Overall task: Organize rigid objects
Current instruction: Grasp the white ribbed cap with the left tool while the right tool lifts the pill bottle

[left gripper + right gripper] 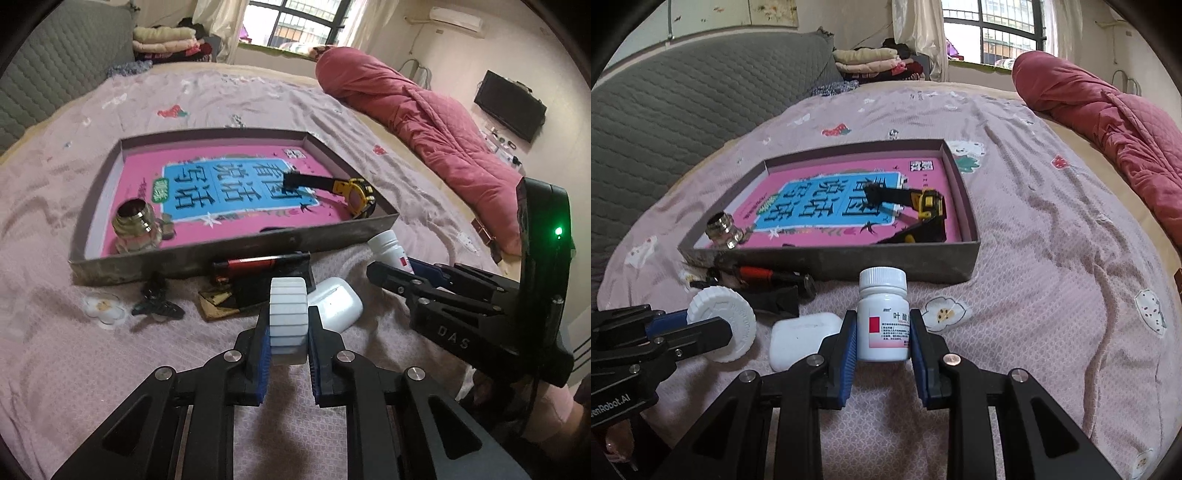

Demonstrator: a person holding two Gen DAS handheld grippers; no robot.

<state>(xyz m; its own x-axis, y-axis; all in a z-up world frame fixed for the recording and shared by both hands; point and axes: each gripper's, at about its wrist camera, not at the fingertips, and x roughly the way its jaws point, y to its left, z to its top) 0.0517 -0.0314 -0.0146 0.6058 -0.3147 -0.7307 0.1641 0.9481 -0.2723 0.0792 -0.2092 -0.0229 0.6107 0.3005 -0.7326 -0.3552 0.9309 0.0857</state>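
My left gripper [289, 326] is shut on a white ribbed round lid [288, 295], held edge-on just above the bedspread. In the right wrist view the same lid [738, 314] shows its flat face between the left gripper's fingers [709, 332]. My right gripper [882, 332] is shut on a white pill bottle [882, 295] with a red-marked label, upright in front of the tray. A shallow grey tray [229, 254] holds a pink book, a gold-capped perfume bottle [138, 225] and a yellow-black watch [354, 192].
On the pink bedspread before the tray lie a red-black lighter [258, 264], a black hair clip [155, 304], a dark flat packet [221, 301] and a white earbud case [340, 302]. A red quilt [424, 122] is piled to the right, and a grey headboard [683, 96] rises at the left.
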